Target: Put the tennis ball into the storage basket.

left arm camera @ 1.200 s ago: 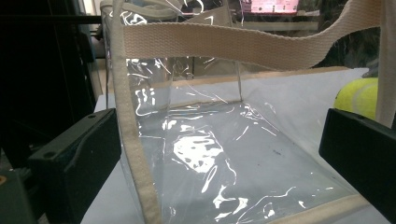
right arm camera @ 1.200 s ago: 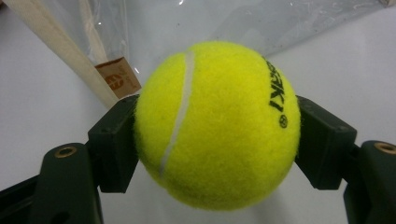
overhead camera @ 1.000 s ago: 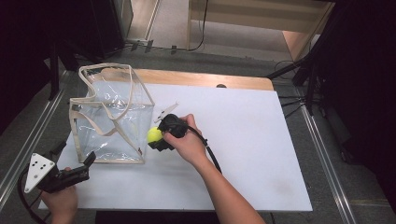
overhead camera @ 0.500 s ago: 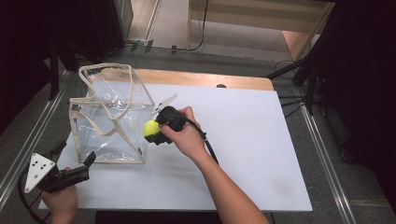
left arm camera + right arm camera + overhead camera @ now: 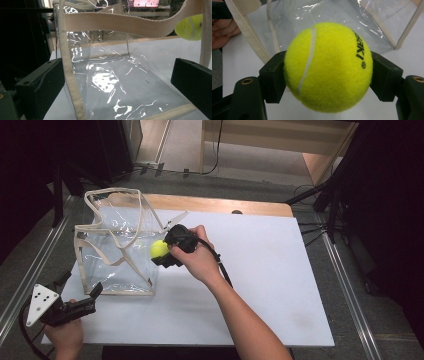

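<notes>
The right gripper [image 5: 161,254] is clamped on a yellow tennis ball [image 5: 160,248], its 2 jaws pressing the ball's opposite sides; in the right gripper view the ball [image 5: 328,66] sits squarely between them, with a white seam and black lettering facing the camera. In the high view the ball is held off the white surface [image 5: 260,270], against the near right upper corner of a clear plastic bag [image 5: 117,250], at about the height of its rim and outside its wall.

The bag stands upright with its mouth open, edged in cream webbing, and 2 cream straps [image 5: 112,197] arch over it. Through the clear walls its inside [image 5: 120,82] looks empty.

The left gripper [image 5: 82,302] rests near the bag's near left corner, jaws spread wide with nothing pressed between them.
</notes>
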The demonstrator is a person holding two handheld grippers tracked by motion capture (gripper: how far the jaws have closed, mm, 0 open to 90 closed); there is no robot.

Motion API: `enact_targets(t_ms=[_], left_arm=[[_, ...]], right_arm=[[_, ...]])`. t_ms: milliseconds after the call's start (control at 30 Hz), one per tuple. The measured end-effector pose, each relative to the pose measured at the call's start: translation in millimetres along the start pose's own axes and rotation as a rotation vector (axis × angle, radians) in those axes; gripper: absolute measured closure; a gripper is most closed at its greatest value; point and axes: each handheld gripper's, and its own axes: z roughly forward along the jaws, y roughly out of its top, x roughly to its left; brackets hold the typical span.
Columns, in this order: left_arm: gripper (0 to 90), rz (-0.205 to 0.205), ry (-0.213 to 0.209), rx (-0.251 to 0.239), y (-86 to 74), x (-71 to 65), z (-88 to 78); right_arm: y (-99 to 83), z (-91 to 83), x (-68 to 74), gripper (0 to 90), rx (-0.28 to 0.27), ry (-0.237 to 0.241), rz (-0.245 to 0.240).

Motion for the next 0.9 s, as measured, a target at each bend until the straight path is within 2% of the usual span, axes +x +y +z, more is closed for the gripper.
enact_targets(t_ms=[900], left_arm=[[0.0, -0.004, 0.000, 0.000, 0.1, 0.1, 0.0]], right_arm=[[36.5, -28.9, 1.4, 24.3, -0.011, 0.009, -0.051]])
